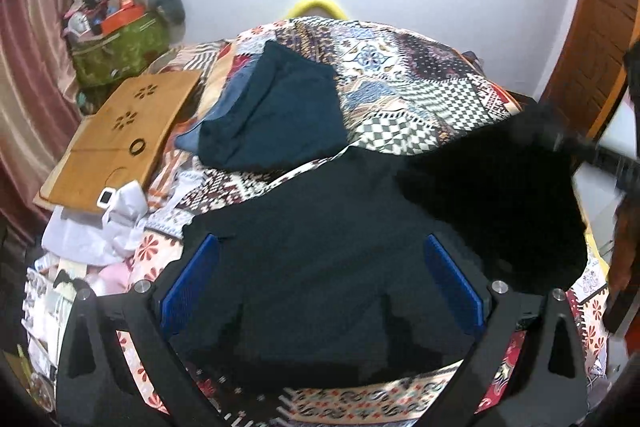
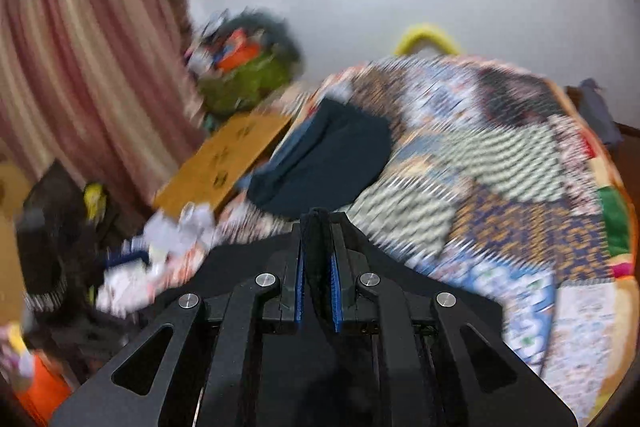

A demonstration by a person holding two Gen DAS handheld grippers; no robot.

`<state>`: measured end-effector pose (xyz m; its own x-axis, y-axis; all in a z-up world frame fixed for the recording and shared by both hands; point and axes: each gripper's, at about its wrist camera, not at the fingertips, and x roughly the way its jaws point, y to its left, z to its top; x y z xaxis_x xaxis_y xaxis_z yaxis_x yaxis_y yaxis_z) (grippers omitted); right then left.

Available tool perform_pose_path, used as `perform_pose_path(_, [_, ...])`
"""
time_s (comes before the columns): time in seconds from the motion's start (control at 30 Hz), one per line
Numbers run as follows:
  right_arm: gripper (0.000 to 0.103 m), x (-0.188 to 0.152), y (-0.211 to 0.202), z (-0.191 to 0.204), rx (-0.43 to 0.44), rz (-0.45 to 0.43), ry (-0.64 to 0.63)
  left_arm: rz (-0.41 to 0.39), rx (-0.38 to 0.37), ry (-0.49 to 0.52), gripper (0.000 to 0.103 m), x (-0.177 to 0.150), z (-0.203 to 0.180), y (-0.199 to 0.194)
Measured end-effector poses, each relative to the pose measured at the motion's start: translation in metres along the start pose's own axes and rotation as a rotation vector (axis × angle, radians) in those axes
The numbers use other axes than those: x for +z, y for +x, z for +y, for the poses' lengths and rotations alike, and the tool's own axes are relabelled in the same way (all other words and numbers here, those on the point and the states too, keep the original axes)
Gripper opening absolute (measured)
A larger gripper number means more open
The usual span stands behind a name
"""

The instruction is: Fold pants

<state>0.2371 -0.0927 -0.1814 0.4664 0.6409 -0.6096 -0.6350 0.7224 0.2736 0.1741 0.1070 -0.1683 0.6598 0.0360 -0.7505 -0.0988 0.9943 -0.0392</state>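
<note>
**Item: black pants, soft goods, mid-fold**

Black pants (image 1: 320,267) are lying on the patchwork bedspread (image 1: 420,87), one portion lifting at right. Left gripper (image 1: 320,287) is hovering released above them; right gripper (image 2: 318,259) is pinching a black fabric edge. Likely light, limp, drape-prone; best gripped at hems or waistband.

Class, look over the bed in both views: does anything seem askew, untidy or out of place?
Yes. The black pants lie bunched, one part lifted at the right rather than flat. A wooden lap tray sits tilted at the bed's left edge beside crumpled white cloth. A folded dark teal garment lies neatly on the patchwork bedspread.
</note>
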Motion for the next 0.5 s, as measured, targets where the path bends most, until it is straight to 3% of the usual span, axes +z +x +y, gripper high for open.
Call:
perform_pose_path(0.17, [0.009, -0.043, 0.033, 0.02, 0.039, 0.146, -0.058, 0.018, 0.02, -0.02, 0.103, -0.011, 0.013, 0.0])
perform_pose_path(0.27, [0.011, -0.058, 0.039, 0.026, 0.034, 0.184, -0.081, 0.027, 0.027, -0.026, 0.103, -0.015, 0.017, -0.001])
perform_pose_path(0.37, [0.019, -0.065, 0.041, 0.03, 0.048, 0.213, -0.085, 0.028, 0.038, -0.023, 0.103, -0.017, 0.018, -0.003])
perform_pose_path(0.5, [0.039, -0.063, 0.03, 0.033, 0.092, 0.223, -0.08, 0.017, 0.041, -0.011, 0.103, -0.014, 0.014, -0.007])
